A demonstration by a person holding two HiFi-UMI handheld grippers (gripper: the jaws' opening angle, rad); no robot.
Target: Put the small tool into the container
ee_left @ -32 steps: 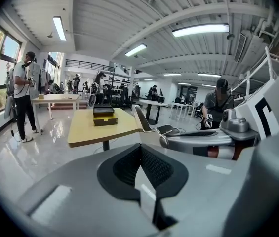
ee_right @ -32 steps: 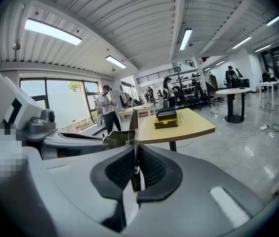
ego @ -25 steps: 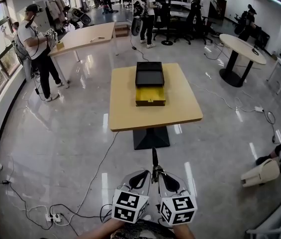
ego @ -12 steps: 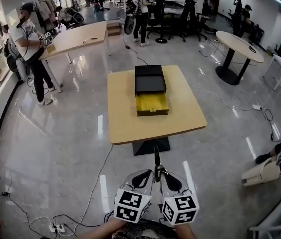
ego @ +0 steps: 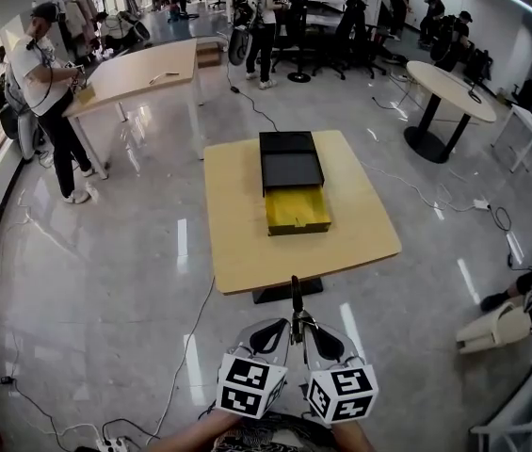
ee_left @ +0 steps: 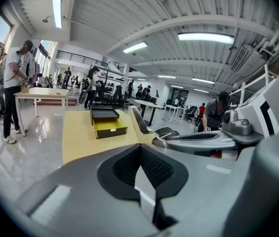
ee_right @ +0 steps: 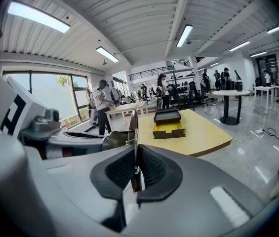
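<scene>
The shiny gray floor (ego: 105, 271) is the biggest thing here, and it goes all around. A person in a white shirt (ego: 44, 92) stands far off on the left. Near that person is a long table (ego: 143, 69). A round table (ego: 449, 78) is far off on the right.

In the middle is a square wooden counter (ego: 247, 243). On it sits a black box (ego: 289, 163). A yellow drawer (ego: 297, 212) is pulled out of the box, on the side facing the tools. I cannot see anything inside the drawer.

The two tools are held low, side by side, in front of the counter and well apart from it. The left tool (ego: 278, 328) has its two jaws pressed together, and nothing is between them (ee_left: 140, 146). The right tool (ego: 305, 326) is pinching a small thin stick (ee_right: 134, 122) between its jaws (ee_right: 137, 146). The stick (ego: 294, 295) is dark and pokes out past the jaws, toward the counter. It is not in the box; it is up in the air, far from the drawer.
</scene>
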